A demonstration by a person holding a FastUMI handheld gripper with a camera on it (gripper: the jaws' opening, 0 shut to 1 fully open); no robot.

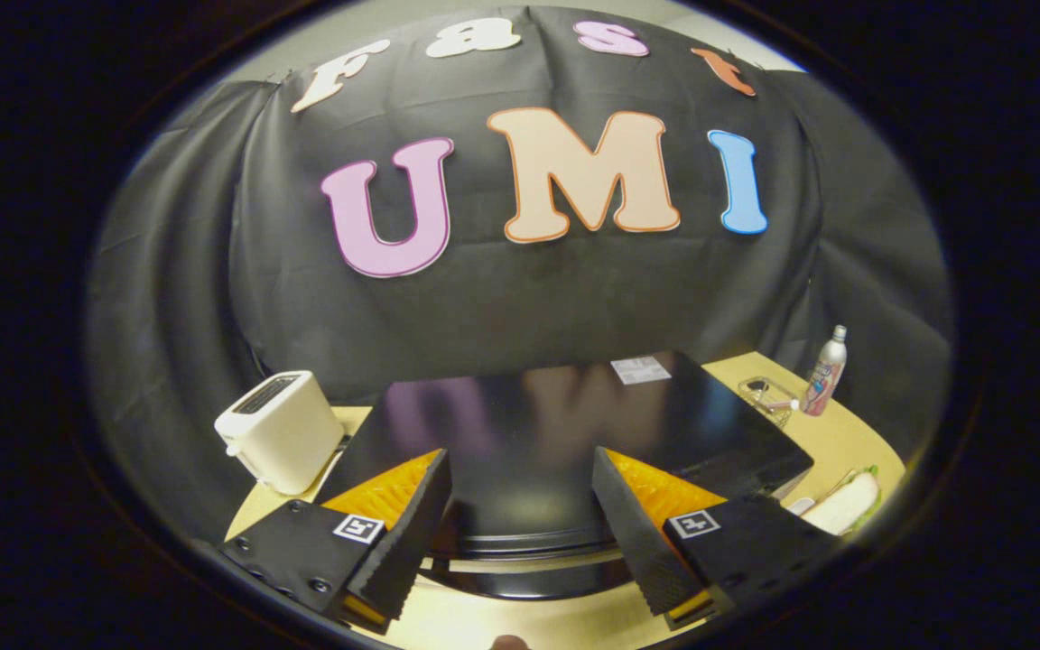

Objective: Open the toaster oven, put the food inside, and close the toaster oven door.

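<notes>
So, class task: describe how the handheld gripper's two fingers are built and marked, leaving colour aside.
The gripper has two wedge-shaped fingers that taper forward. Their inner faces are ribbed with fine ridges, and the sloping upper faces carry a textured panel. Each finger sits on a blocky base with a small square coded tag on top; the one beside the toaster shows round screw heads along its outer edge. No cables are visible.

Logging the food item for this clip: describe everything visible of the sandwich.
The sandwich lies flat on the wooden table, right of the black toaster oven and beyond the right finger of the gripper. Pale bread with a green edge, likely lettuce. Partly hidden; nothing grips it. The jaws stand open, apart from it.
</notes>
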